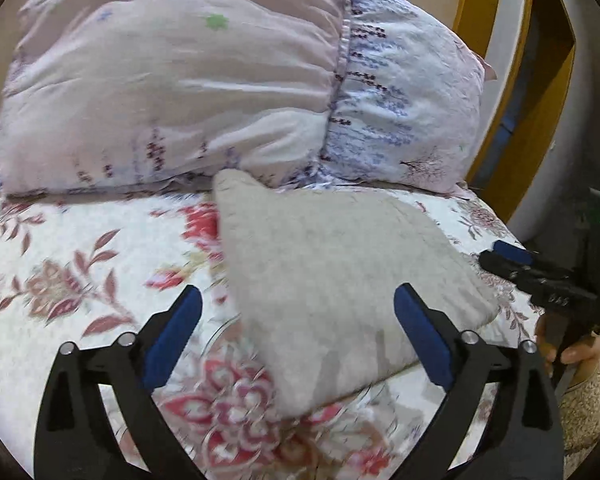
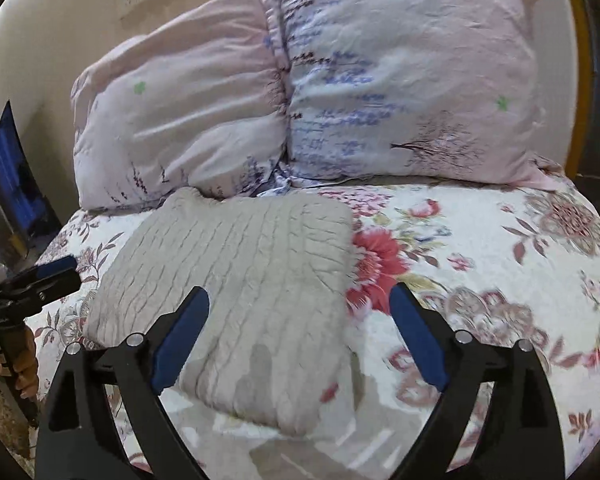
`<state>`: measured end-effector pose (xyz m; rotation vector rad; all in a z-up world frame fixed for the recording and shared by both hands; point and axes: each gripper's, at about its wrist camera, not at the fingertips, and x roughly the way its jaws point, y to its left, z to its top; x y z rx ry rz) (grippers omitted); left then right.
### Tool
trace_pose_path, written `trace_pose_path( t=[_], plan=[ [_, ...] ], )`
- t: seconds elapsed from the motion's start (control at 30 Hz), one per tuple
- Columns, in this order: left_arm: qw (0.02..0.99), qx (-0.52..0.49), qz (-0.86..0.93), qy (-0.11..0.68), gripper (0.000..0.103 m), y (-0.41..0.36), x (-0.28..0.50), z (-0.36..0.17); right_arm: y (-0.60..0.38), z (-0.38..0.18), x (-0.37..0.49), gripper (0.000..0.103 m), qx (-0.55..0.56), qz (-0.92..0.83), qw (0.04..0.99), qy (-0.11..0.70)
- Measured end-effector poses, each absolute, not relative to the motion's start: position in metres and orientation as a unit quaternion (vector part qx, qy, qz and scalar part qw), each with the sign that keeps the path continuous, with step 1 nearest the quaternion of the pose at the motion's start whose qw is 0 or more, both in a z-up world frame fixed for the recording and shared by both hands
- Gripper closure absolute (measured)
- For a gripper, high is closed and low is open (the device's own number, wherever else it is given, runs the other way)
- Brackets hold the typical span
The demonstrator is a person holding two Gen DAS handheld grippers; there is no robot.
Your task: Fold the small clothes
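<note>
Garment: grey knit (image 2: 236,292) lies folded, frame centre.
Claws: left gripper (image 1: 296,308), right gripper (image 2: 300,308) both spread, empty.
Next: I'd smooth edges gently.

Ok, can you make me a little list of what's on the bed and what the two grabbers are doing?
surface: floral bedspread
garment: grey knitted garment, folded into a flat block on the bedspread
behind it: two pale pillows, leaning at the head of the bed
left gripper: jaws open, nothing pinched, above the garment's near edge
right gripper: jaws open, nothing pinched, over the garment's right edge
holder: a hand holds the right gripper's handle
fold: looks done, neither gripper holds the garment
</note>
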<state>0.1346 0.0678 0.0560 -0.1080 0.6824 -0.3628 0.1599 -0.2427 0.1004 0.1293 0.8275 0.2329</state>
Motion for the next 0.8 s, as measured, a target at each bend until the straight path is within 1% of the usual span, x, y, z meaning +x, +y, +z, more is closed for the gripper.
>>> trace_pose_path(
  t=[0.03, 0.1, 0.27, 0.37, 0.6, 0.8],
  plan=[
    [0.927, -0.052, -0.164, 0.333, 0.002, 0.071, 0.131, 0.055, -0.244, 0.1, 0.157, 0.008, 0.064, 0.11, 0.908, 0.4],
    [0.931, -0.05, -0.137, 0.336, 0.002, 0.078, 0.122, 0.053, -0.245, 0.101, 0.149, 0.001, 0.054, 0.088, 0.911, 0.399],
    [0.918, -0.07, -0.108, 0.374, 0.002, 0.084, 0.109, 0.038, -0.239, 0.1, 0.128, 0.001, 0.031, 0.069, 0.916, 0.394],
    [0.907, -0.072, -0.103, 0.401, 0.002, 0.078, 0.103, 0.028, -0.231, 0.094, 0.12, 0.001, 0.037, 0.074, 0.909, 0.41],
    [0.907, -0.016, -0.075, 0.414, 0.002, 0.052, 0.088, 0.016, -0.212, 0.075, 0.111, 0.001, 0.043, 0.091, 0.887, 0.451],
    [0.896, 0.005, -0.069, 0.44, 0.002, 0.04, 0.093, 0.003, -0.202, 0.06, 0.11, 0.001, 0.033, 0.078, 0.872, 0.482]
  ],
)
